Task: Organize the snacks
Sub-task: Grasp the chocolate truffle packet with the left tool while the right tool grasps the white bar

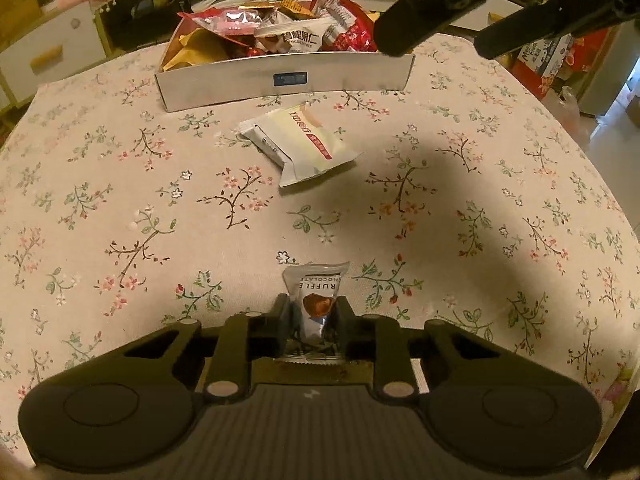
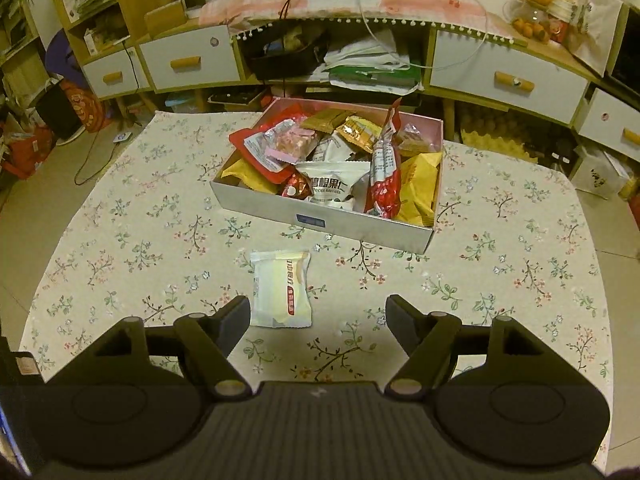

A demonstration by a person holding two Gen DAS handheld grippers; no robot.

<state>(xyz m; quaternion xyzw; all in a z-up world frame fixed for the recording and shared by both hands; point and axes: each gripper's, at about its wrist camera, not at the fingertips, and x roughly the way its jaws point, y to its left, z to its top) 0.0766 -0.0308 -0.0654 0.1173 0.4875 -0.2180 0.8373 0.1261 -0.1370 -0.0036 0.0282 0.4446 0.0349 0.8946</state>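
Observation:
My left gripper [image 1: 313,307] is shut on a small silver truffle chocolate packet [image 1: 316,300] and holds it above the floral tablecloth. A white and yellow snack packet [image 1: 301,144] lies loose on the table in front of the grey snack box [image 1: 280,84], which is full of mixed snack packets. My right gripper [image 2: 316,312] is open and empty, hovering above the table with the same white packet [image 2: 282,289] just ahead of its left finger. The box [image 2: 320,222] stands beyond it. The right gripper's fingers [image 1: 416,28] show at the top right of the left wrist view.
The round table [image 2: 120,240] has a floral cloth. Behind it stand low cabinets with white drawers [image 2: 188,62] and shelves with clutter. A fruit stand [image 2: 536,4] sits at the back right. Bags and boxes [image 1: 548,60] lie on the floor to the right.

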